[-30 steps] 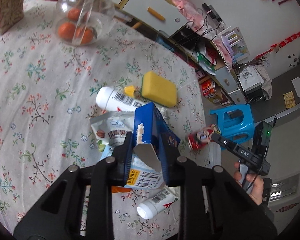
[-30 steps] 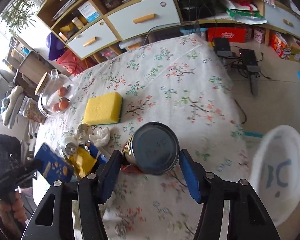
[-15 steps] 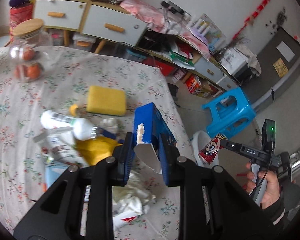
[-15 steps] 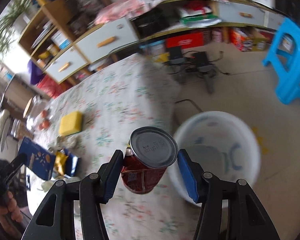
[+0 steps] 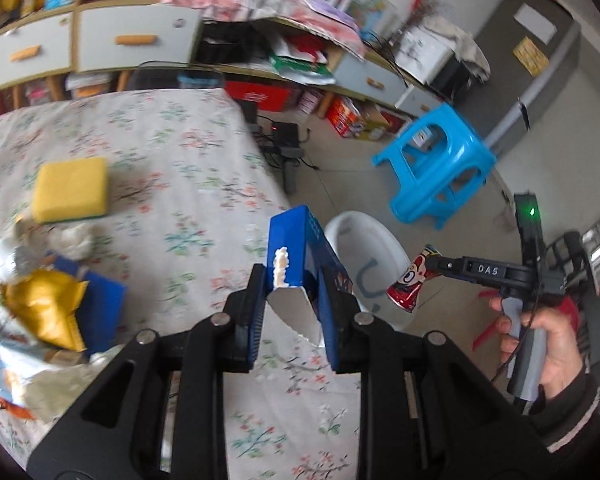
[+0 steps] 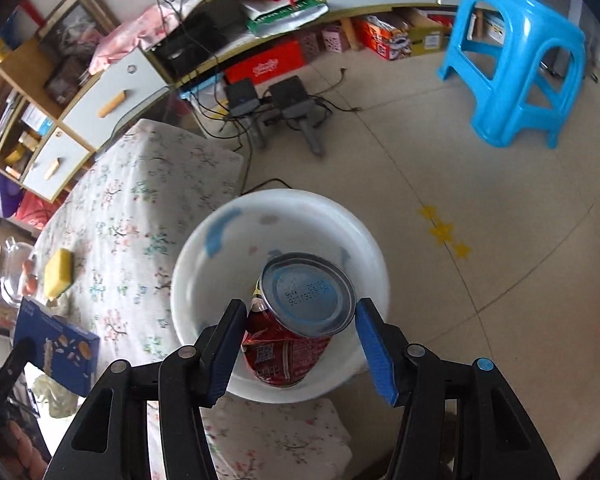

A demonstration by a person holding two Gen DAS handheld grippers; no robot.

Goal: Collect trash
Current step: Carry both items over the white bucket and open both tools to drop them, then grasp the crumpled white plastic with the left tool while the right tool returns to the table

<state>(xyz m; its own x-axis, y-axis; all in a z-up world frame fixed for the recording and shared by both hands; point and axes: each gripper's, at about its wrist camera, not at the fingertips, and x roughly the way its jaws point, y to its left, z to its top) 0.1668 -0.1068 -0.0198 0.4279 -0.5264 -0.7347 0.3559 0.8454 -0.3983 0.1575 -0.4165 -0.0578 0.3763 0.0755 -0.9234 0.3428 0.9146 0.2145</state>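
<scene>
Right wrist view shows the right gripper (image 6: 300, 340) with its jaws pinching a red can (image 6: 290, 332), held bottom-up directly above the white bin (image 6: 204, 280) that stands on the floor just beside the worktop (image 6: 140, 208). I judge the can is held here so that it falls inside the bin when the jaws let go. In the left wrist view the left gripper (image 5: 296, 312) has its jaws pressed on a torn blue carton (image 5: 300, 248), which is lifted over the edge of the worktop, near the same bin but not yet over its opening. It seems both pieces of trash are carried together to save one trip. The bin is low and close to the edge, probably for easy dropping. On the worktop there are more wrappers, among them a yellow packet (image 5: 44, 308), and a yellow sponge (image 5: 72, 190), which lies apart from the pile.
</scene>
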